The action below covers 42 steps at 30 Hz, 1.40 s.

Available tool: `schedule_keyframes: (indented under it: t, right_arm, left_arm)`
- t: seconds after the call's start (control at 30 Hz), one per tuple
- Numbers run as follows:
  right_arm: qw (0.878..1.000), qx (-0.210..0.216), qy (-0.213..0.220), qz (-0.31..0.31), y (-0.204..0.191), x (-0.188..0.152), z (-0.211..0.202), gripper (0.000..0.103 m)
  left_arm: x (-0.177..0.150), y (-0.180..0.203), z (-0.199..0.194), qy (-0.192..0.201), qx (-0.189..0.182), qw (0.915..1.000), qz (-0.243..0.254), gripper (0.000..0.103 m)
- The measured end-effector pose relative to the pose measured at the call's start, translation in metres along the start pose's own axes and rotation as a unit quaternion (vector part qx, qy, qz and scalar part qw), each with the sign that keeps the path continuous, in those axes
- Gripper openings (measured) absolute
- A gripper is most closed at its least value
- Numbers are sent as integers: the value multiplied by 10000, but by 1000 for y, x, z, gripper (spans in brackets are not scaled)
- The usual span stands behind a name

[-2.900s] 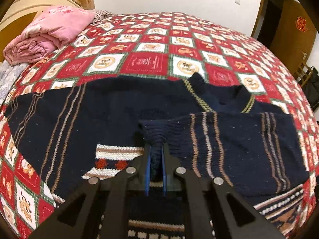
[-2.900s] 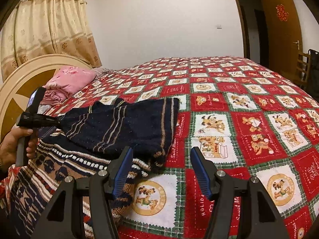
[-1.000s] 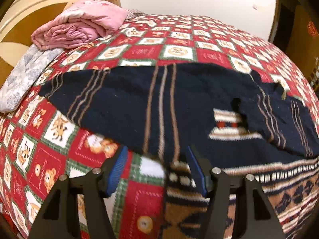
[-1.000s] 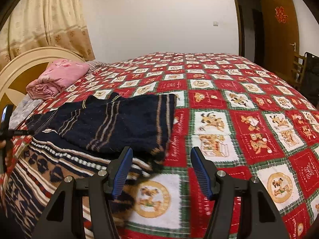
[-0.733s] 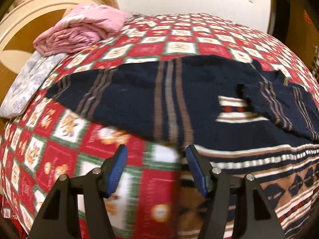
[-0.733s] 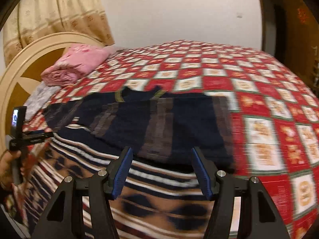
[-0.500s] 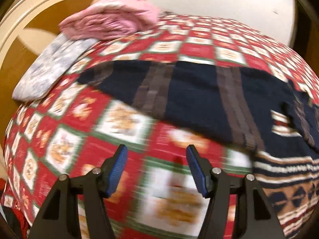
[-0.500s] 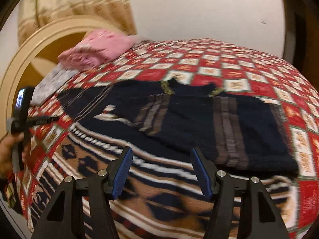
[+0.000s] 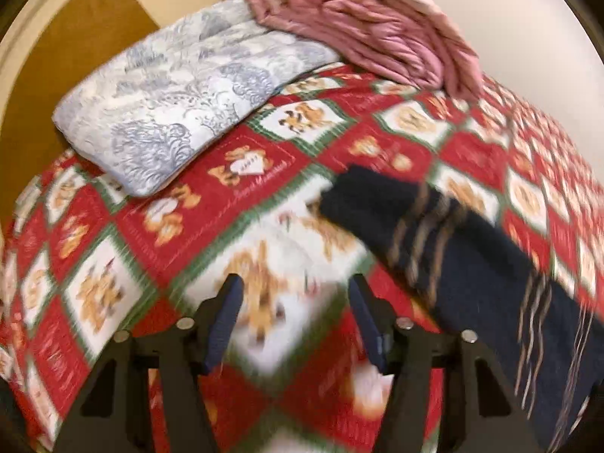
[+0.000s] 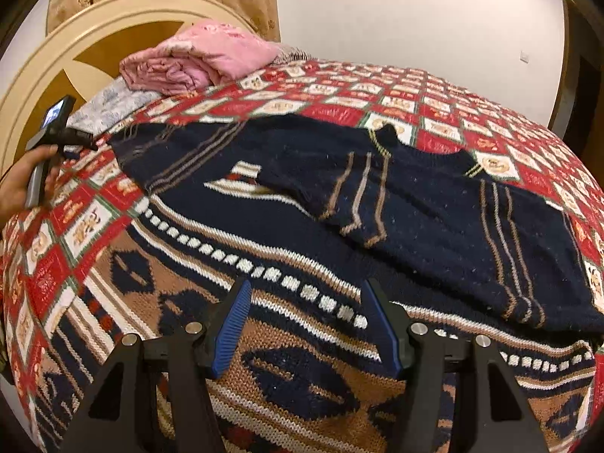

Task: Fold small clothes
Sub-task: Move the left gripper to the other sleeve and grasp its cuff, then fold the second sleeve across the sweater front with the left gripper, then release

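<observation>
A navy knit sweater (image 10: 434, 204) with tan stripes and a patterned brown hem lies flat on the bed. Its right sleeve is folded across the chest. Its left sleeve (image 9: 434, 226) stretches out flat toward the headboard; the cuff lies just up and right of my left gripper. My left gripper (image 9: 296, 309) is open and empty over the red quilt, beside that cuff. It also shows in the right wrist view (image 10: 81, 139), held in a hand at the sleeve end. My right gripper (image 10: 304, 309) is open and empty above the sweater's hem.
A red patterned quilt (image 9: 226, 204) covers the bed. A blue-grey pillow (image 9: 181, 87) and a folded pink blanket (image 9: 358, 26) lie by the wooden headboard (image 10: 94, 49). The bed edge drops off at the left. A doorway (image 10: 581, 83) is at the far right.
My left gripper let go of the folded right sleeve and swung left to the outstretched left cuff. My right gripper moved left from the sweater's side over its hem. Both stay open.
</observation>
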State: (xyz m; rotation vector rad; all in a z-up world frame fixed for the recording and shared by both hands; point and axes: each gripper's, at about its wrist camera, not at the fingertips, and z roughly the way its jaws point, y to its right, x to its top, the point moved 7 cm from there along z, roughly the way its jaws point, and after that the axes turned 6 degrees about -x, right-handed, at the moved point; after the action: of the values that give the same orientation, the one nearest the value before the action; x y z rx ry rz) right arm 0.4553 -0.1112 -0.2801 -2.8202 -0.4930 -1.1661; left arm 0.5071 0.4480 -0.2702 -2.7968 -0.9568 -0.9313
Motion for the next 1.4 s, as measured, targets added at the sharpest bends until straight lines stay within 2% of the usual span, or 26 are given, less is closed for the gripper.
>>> schedule_keyframes:
  t: [0.17, 0.47, 0.5, 0.53, 0.57, 0.6, 0.67, 0.73, 0.8, 0.87, 1.03, 1.2, 1.33, 1.4]
  right_arm:
    - [9996, -112, -217, 158, 6, -9, 12, 62]
    - [9995, -252, -164, 60, 3, -11, 12, 62]
    - [9995, -251, -160, 56, 3, -11, 12, 62]
    - [9996, -245, -156, 65, 3, -11, 12, 62]
    - [9996, -236, -159, 74, 3, -11, 12, 62]
    - [9996, -224, -162, 86, 4, -12, 12, 61]
    - [9996, -206, -167, 102, 4, -12, 13, 61]
    - [9996, -209, -171, 102, 4, -12, 13, 62]
    - [9996, -204, -168, 106, 4, -12, 13, 62]
    - [9996, -198, -169, 113, 4, -12, 13, 62]
    - [9996, -177, -191, 118, 4, -12, 14, 62]
    - [9996, -131, -178, 170, 5, -12, 14, 62]
    - [9994, -29, -176, 312, 9, -12, 15, 62]
    - [9991, 23, -168, 400, 11, -12, 15, 62]
  left_arm:
    - [19, 20, 21, -38, -439, 9990, -108, 54]
    - [32, 34, 40, -66, -341, 9993, -167, 57]
    - [32, 36, 41, -49, -338, 9993, -125, 54]
    - [31, 41, 41, -22, -369, 9993, -51, 46]
    - [28, 45, 43, -63, -305, 9995, 90, 24]
    - [27, 48, 45, -112, -271, 9994, 182, 15]
    - [26, 53, 42, -38, -194, 9992, 336, 9]
    - [27, 56, 36, 68, -94, 9990, 426, 8]
    - [32, 58, 22, 236, -265, 9989, 293, 7]
    - [35, 66, 1, 383, -645, 9970, 183, 7]
    - [25, 132, -75, 547, -1803, 9813, 391, 7]
    - [-25, 235, -143, 497, -2778, 9549, 922, 7]
    - [-73, 300, -161, 232, -3240, 9363, 1334, 7]
    - [-103, 328, -159, 63, -3323, 9297, 1588, 7]
